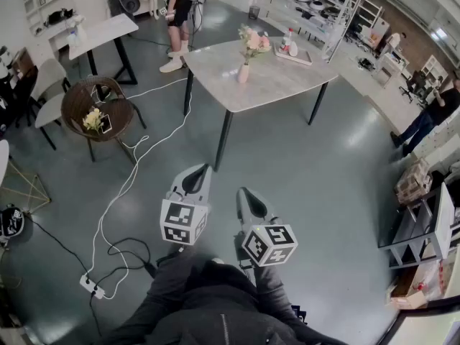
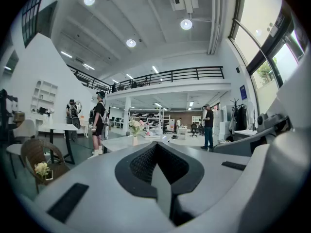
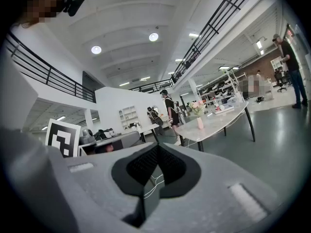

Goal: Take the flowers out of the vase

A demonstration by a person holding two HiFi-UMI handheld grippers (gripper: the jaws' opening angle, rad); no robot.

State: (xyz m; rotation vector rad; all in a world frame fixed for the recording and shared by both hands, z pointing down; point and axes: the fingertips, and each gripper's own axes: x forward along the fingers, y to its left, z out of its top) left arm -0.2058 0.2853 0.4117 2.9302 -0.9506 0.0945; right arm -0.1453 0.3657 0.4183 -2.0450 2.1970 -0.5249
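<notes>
**Grippers.** The left gripper [image 1: 199, 171] has its jaws together along their seam, with nothing between them. The right gripper [image 1: 245, 191] is likewise closed and empty. Both are carried side by side close to the person's body, pointing roughly level toward the table [image 1: 287, 85]. Judgement: this is a carrying posture for the approach, and closed jaws suit it because nothing lies within reach.

**Task item.** The flowers [image 1: 253, 40] stand upright in the pink vase [image 1: 244, 72] on the table top, well ahead of both tips across open floor and slightly right of the right gripper's line. A tray [image 1: 295, 57] of small items sits just beyond the vase. The flowers are not yet removed, so the task is judged at its start.

**Surroundings.** A wicker chair [image 1: 70, 108] bearing a yellow bunch [image 1: 93, 119] stands ahead-left of the left gripper. A white cable [image 1: 117, 200] runs along the floor on that side, a possible trip hazard.

**Next move, as judged.** The person needs to close the distance and open one gripper. It should take the stems above the vase rim while the other steadies the vase, which looks light and easily tipped.
</notes>
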